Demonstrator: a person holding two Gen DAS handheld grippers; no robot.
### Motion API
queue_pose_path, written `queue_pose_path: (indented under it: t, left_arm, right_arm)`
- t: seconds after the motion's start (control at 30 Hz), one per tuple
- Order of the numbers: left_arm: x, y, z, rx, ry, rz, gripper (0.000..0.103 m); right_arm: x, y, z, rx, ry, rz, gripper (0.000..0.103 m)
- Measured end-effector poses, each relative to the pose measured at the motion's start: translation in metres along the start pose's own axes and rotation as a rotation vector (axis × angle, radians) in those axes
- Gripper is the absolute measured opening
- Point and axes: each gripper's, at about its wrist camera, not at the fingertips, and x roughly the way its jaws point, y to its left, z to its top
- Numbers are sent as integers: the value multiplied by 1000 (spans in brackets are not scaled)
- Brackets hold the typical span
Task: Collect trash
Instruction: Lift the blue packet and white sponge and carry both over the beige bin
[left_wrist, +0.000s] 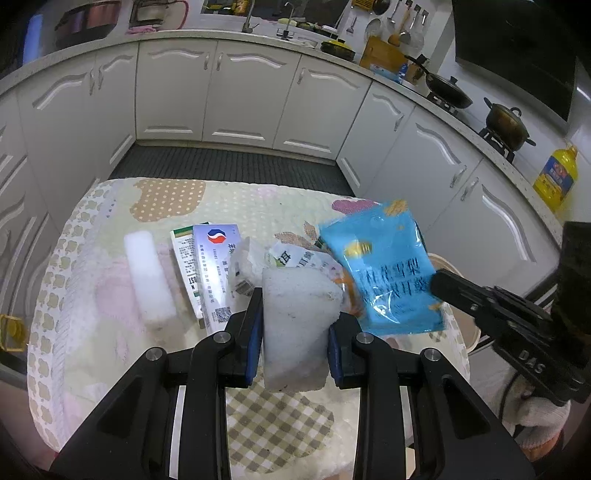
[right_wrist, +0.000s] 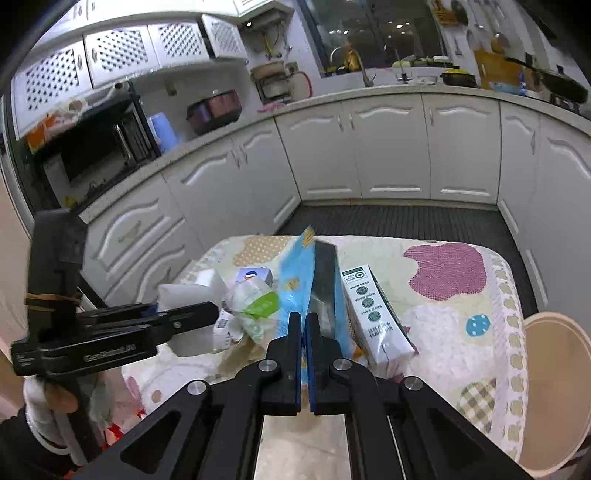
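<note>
1. Left wrist view: left gripper (left_wrist: 295, 325) clenched on a white foam block (left_wrist: 299, 328), long axis upright, held above the worktop (left_wrist: 92, 295) near its front edge.
2. Right wrist view: right gripper (right_wrist: 303, 354) pinching a blue snack wrapper (right_wrist: 291, 295) edge-on, long axis pointing away. Judgement: keep both grips firm while carrying toward the beige bin (right_wrist: 554, 387) past the worktop's right edge.

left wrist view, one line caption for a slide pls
Left gripper clamps a foam block while the right gripper lifts a blue packet.
</note>
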Motion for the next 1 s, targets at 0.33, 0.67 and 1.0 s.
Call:
queue_pose_path:
  t: [0.33, 0.67, 1.0]
  left_arm:
    - [7, -31, -14, 44, 24, -40, 27]
    - [19, -41, -19, 52, 54, -52, 27]
    - [24, -43, -22, 58, 71, -51, 27]
  right_arm:
    - [-29, -25, -31, 48, -15, -87, 1]
    - [-2, -76, -47, 117, 80, -107, 58]
    - [32, -86, -60, 173, 123, 100, 20]
